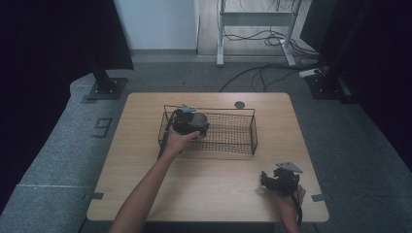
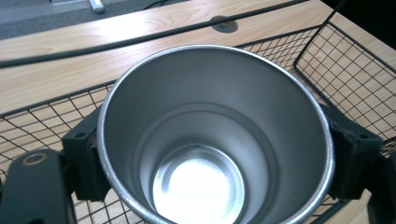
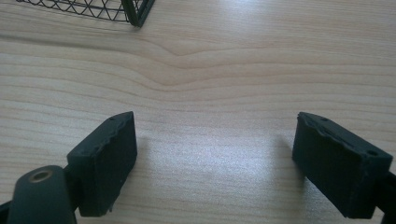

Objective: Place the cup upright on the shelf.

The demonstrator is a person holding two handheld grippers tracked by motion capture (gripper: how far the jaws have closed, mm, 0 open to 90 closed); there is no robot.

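Note:
A shiny metal cup (image 2: 215, 135) sits between the jaws of my left gripper (image 2: 215, 158), mouth toward the camera, empty inside. In the high view my left gripper (image 1: 187, 121) holds the cup (image 1: 198, 120) over the left end of the black wire basket (image 1: 243, 141), at about rim height. The basket mesh (image 2: 355, 79) lies beneath and behind the cup. My right gripper (image 1: 278, 180) rests low over the table's front right part, open, its jaws (image 3: 215, 163) wide apart with only bare wood between them.
The wooden table (image 1: 214, 189) has a round cable hole (image 1: 239, 104) behind the basket. A basket corner (image 3: 135, 14) shows at the top of the right gripper view. Cables and a desk frame (image 1: 257, 34) lie on the floor beyond the table.

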